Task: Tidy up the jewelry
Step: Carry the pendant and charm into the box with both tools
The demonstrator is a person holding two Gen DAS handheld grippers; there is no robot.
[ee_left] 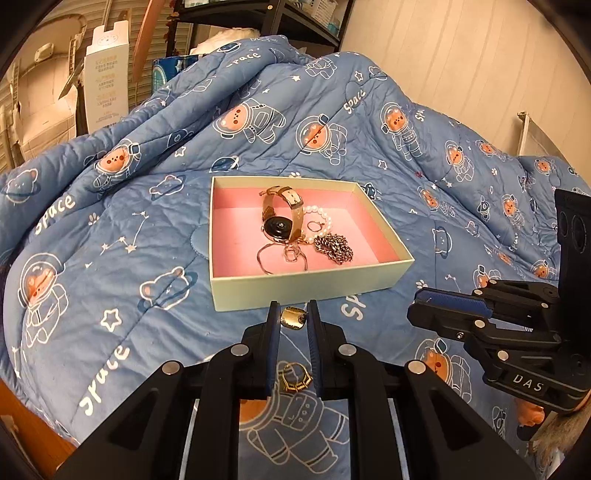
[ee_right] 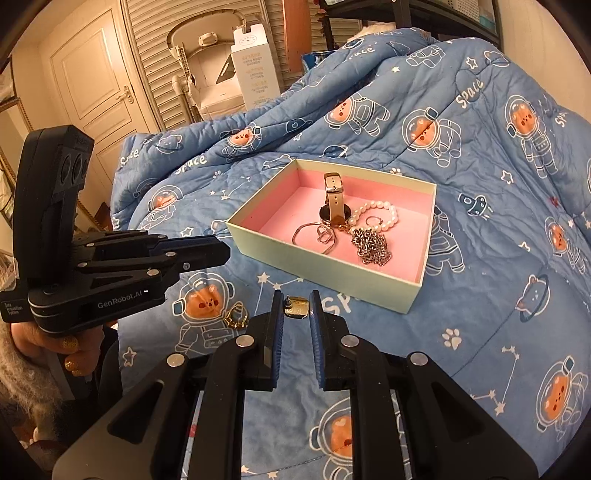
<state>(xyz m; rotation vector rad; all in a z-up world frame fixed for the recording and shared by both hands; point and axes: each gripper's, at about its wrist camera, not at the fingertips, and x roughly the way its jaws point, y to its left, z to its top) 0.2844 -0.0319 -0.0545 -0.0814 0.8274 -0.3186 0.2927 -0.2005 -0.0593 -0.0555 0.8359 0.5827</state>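
Observation:
A pale green box (ee_left: pixel 306 291) with a pink lining sits on the blue quilt (ee_left: pixel 110 229). It holds a watch (ee_left: pixel 280 221), a pearl bracelet (ee_left: pixel 323 218), a heavy chain (ee_left: pixel 334 249) and a thin necklace (ee_left: pixel 280 260). My left gripper (ee_left: pixel 293 308) hangs just before the box's near wall, shut on a small gold earring (ee_left: pixel 293 318). My right gripper (ee_right: pixel 295 297) is shut on a matching gold stud earring (ee_right: pixel 296 307), its post pointing up. Another gold hoop-like piece (ee_left: pixel 294 380) lies loose on the quilt under my left gripper, also seen as the gold piece (ee_right: pixel 236 315) in the right wrist view.
The quilt rises in a crumpled heap (ee_left: pixel 258 92) behind the box. A white carton (ee_left: pixel 107 81) and a dark shelf (ee_left: pixel 258 18) stand beyond the bed; a door (ee_right: pixel 92 74) is at far left. A person's hand (ee_right: pixel 70 347) grips the left tool.

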